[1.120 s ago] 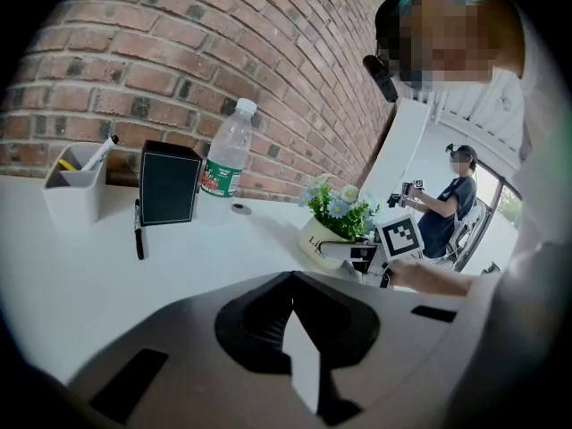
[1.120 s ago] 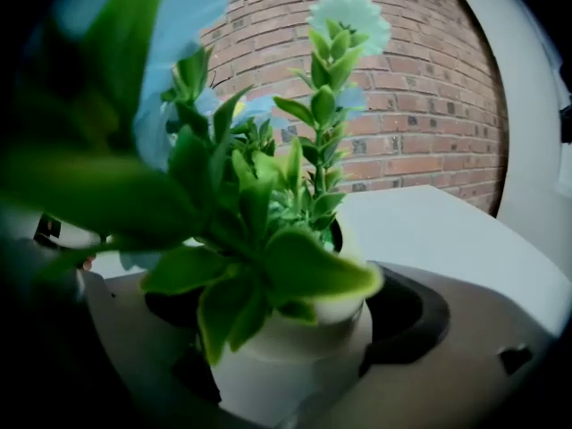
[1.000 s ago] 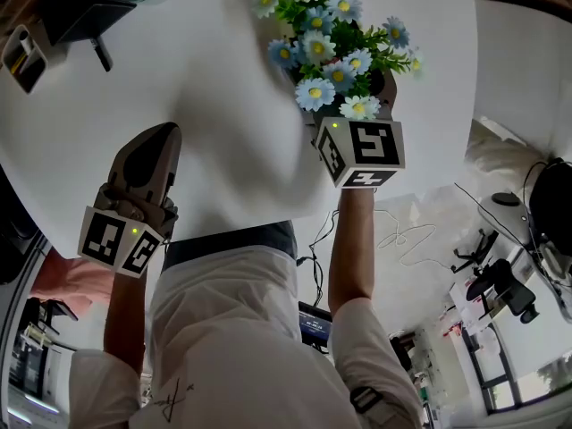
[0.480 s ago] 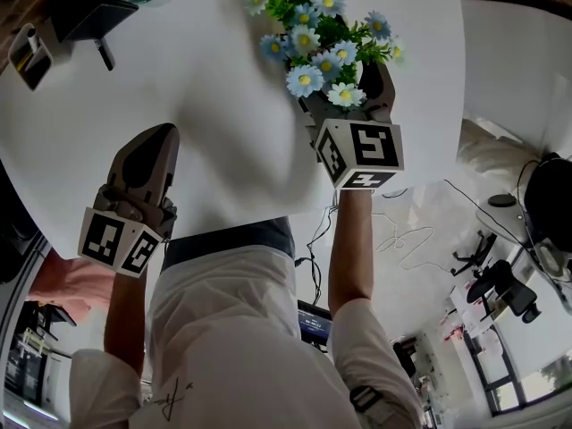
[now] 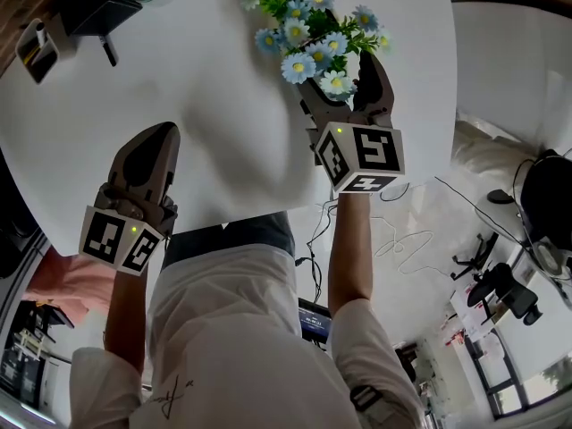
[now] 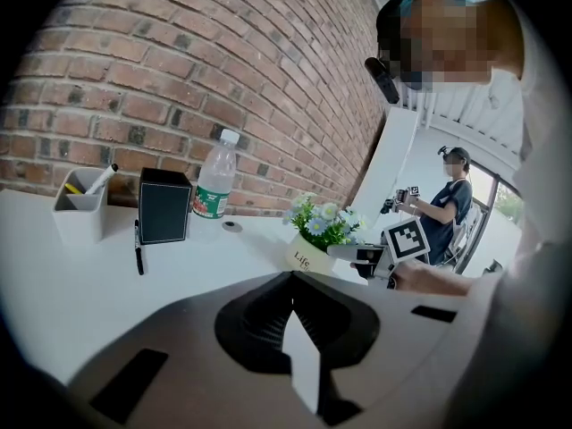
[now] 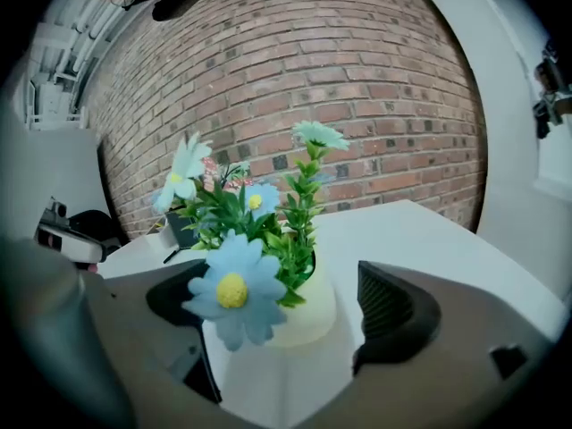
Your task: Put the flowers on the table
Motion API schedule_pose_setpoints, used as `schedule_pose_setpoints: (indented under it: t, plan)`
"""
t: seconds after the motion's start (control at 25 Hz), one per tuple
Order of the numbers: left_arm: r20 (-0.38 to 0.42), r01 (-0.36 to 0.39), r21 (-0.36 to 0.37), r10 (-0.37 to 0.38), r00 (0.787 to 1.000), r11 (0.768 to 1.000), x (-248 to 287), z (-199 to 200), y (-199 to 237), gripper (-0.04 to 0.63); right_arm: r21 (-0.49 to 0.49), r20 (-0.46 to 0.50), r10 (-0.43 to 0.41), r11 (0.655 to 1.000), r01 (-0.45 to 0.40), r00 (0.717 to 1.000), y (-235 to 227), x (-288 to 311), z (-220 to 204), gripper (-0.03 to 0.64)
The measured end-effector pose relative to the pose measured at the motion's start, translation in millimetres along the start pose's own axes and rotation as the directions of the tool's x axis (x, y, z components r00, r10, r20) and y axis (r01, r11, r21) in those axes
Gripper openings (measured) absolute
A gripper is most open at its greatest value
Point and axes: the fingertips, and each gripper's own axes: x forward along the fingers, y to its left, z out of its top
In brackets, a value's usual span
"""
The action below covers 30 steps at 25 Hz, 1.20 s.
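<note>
- Spreading across the top of the head view, the white table [image 5: 206,79] is carrying the flowers near its right edge, with a water bottle [image 6: 213,186], a black box [image 6: 164,206] and a white pen holder [image 6: 79,206] standing well apart from them.
- The right gripper [image 5: 344,95] is reaching over the table with its jaws spread wide, one on each side of the pot. Its own view is showing a bare gap between the pot and the right-hand jaw. A bloom is covering the other side, so contact there cannot be told.
- The left gripper [image 5: 147,146] is being held over the table's near edge, its jaws pressed together on nothing.
- The flowers [image 5: 308,25] are standing upright: pale blue and white daisies with yellow centres among green leaves.
- The pot [image 7: 308,307] is sitting on the tabletop, cream and rounded, with "Life" printed on its side.
</note>
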Motion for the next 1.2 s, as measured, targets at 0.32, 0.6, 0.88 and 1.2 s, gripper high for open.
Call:
schedule_pose_setpoints:
  t: [0.32,0.6,0.88,1.2]
  plan:
    - [0.04,-0.008,0.024,0.007,0.999,1.0,-10,12,-8,0.005,0.032,0.023,0.033,0.999,-0.034,0.999,12,-20,8,0.502]
    - [0.067,-0.004,0.054,0.001,0.998,0.999,-23,26,-12,0.005,0.052,0.047,0.046,0.998,-0.048,0.998,26,-43,15,0.499]
    - [0.075,0.046,0.114,-0.055,0.996,0.992,-28,42,-28,0.005,0.1,0.069,0.048,0.993,-0.055,0.996,34,-64,28,0.452]
    - [0.114,0.095,0.136,-0.111,0.987,0.986,-44,57,-39,0.005,0.036,0.078,0.054,0.998,-0.057,0.996,56,-92,38,0.299]
